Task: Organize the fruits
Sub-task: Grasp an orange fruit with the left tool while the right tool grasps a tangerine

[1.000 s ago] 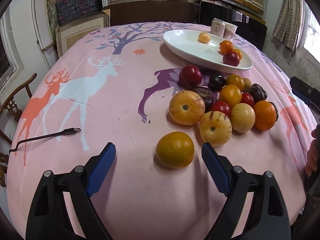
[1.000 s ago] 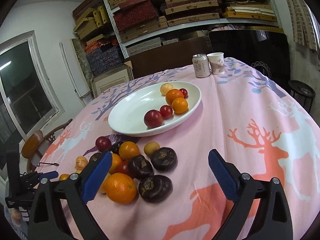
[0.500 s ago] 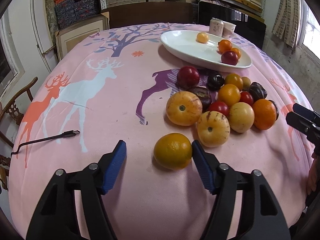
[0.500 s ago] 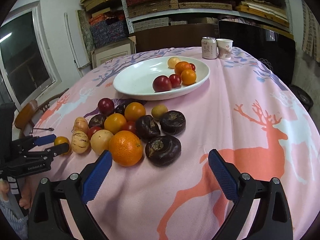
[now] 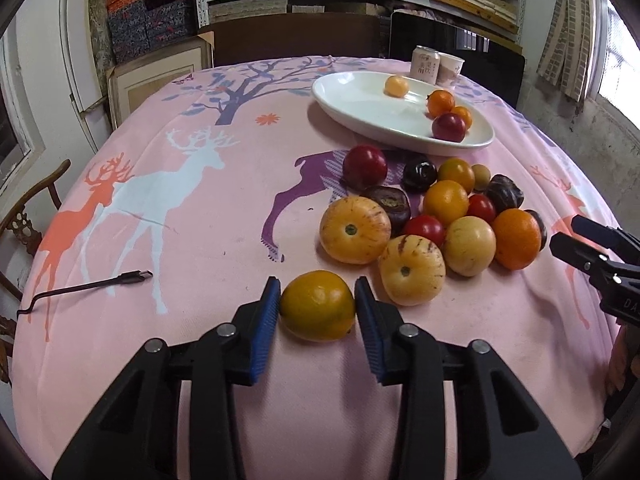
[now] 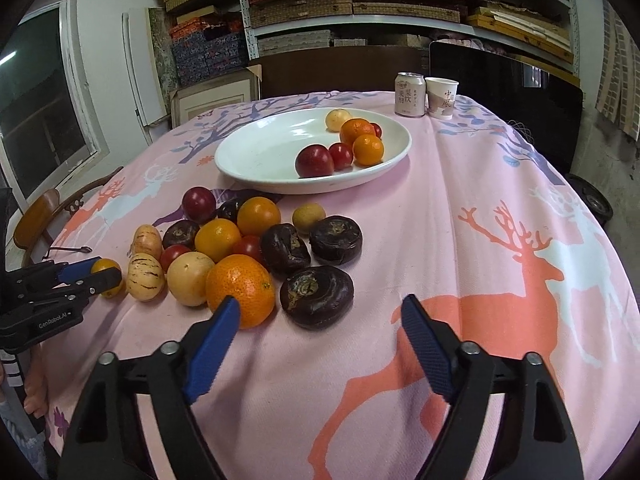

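My left gripper (image 5: 317, 309) is shut on a yellow-orange fruit (image 5: 318, 305) that rests on the pink tablecloth, both blue pads touching its sides. It also shows in the right wrist view (image 6: 105, 275). A heap of oranges, tomatoes, striped melons and dark fruits (image 5: 436, 216) lies just beyond it. A white oval plate (image 5: 360, 104) with several fruits stands further back. My right gripper (image 6: 320, 330) is open and empty, near a big orange (image 6: 240, 288) and a dark fruit (image 6: 317, 295).
A drink can (image 6: 409, 93) and a paper cup (image 6: 441, 97) stand at the table's far edge. A black cable (image 5: 86, 287) lies at the left. A wooden chair (image 5: 24, 216) stands beside the table's left edge.
My left gripper closed from wide open onto the yellow-orange fruit. My right gripper moved closer to the fruit heap and stayed open.
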